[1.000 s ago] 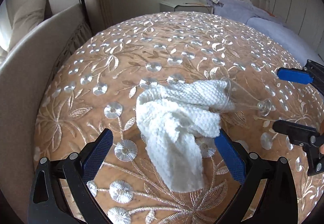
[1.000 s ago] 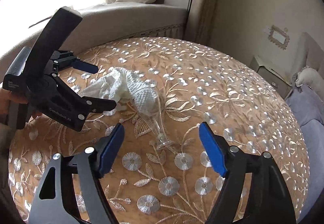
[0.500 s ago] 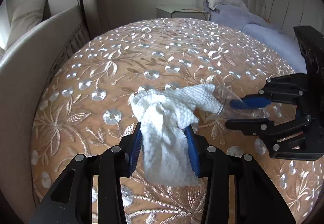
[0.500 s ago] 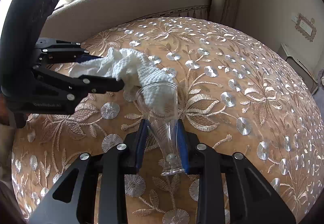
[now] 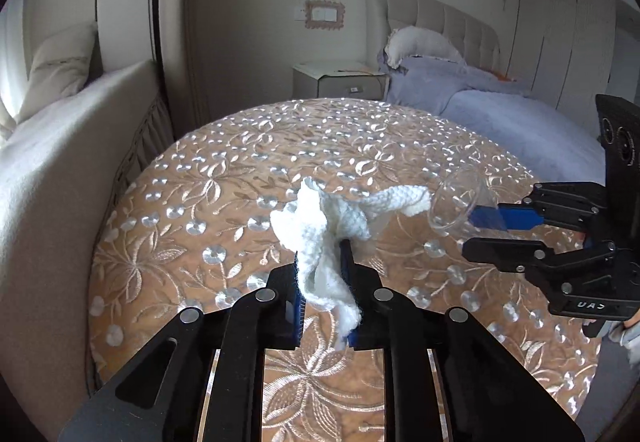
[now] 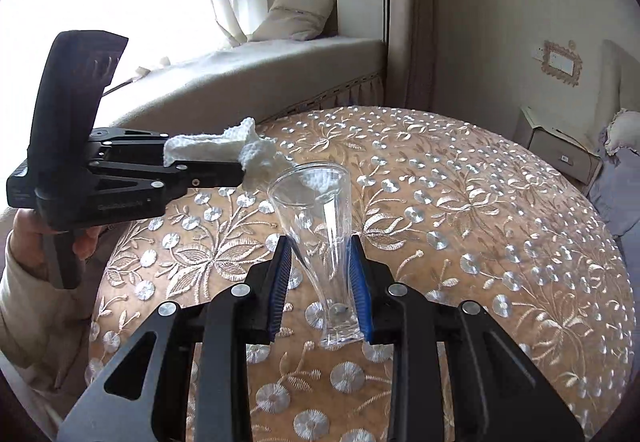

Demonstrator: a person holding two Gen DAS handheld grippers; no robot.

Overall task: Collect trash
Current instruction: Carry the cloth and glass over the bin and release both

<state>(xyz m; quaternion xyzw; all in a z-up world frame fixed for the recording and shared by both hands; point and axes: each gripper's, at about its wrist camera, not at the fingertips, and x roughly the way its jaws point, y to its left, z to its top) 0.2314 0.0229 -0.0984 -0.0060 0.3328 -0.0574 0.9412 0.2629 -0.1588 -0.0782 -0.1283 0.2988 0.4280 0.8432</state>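
My left gripper is shut on a white crumpled paper towel and holds it above the round table. One end of the towel reaches toward the mouth of a clear tall glass. My right gripper is shut on that glass near its lower part and holds it lifted, mouth pointing away from me. In the right wrist view the towel sits in the left gripper, just outside the glass rim. The right gripper shows at the right of the left wrist view.
The table wears a tan cloth with silver embroidered flowers. A cushioned window bench curves behind it. A bed with lilac bedding and a nightstand stand beyond the table's far edge.
Both grippers closed, the left on the towel and the right on the glass, then lifted. The towel has been drawn out of the glass, which now looks empty.
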